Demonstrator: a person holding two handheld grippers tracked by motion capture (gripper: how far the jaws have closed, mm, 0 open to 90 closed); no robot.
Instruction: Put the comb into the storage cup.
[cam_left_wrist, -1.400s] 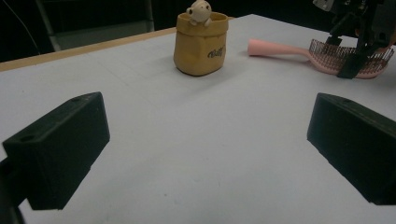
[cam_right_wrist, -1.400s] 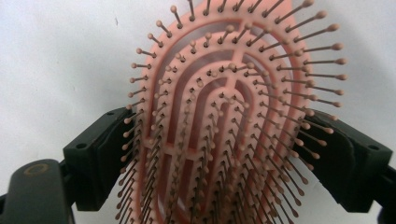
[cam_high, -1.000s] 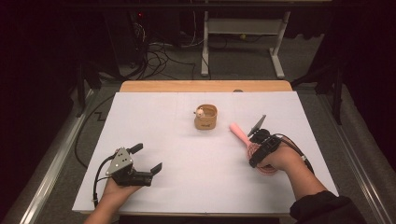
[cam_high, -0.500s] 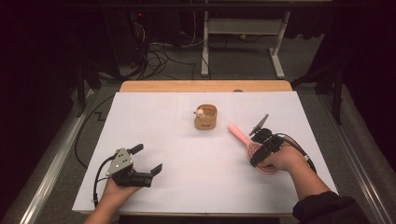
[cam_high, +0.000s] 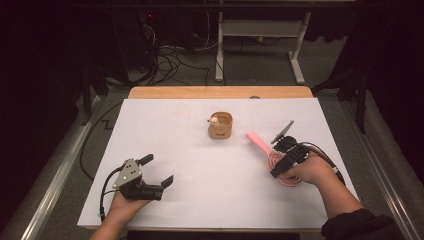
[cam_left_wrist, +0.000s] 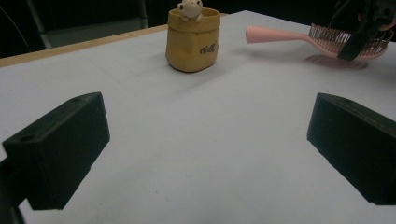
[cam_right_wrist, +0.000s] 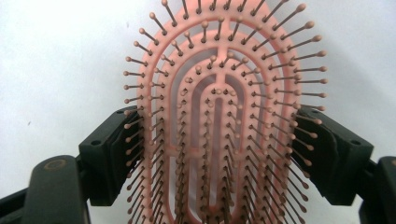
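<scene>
A pink hairbrush hangs a little above the white table cover at the right, bristles up and handle pointing toward the far left. My right gripper is shut on its oval head, one jaw on each long side. In the left gripper view the brush casts a shadow beneath it. My left gripper rests at the front left, open, with nothing between its jaws. A small tan pot with a little toy figure on its rim stands at the middle back.
A wooden strip runs along the table's far edge. Beyond it are cables on the floor and a white frame's legs. Metal rails flank the table.
</scene>
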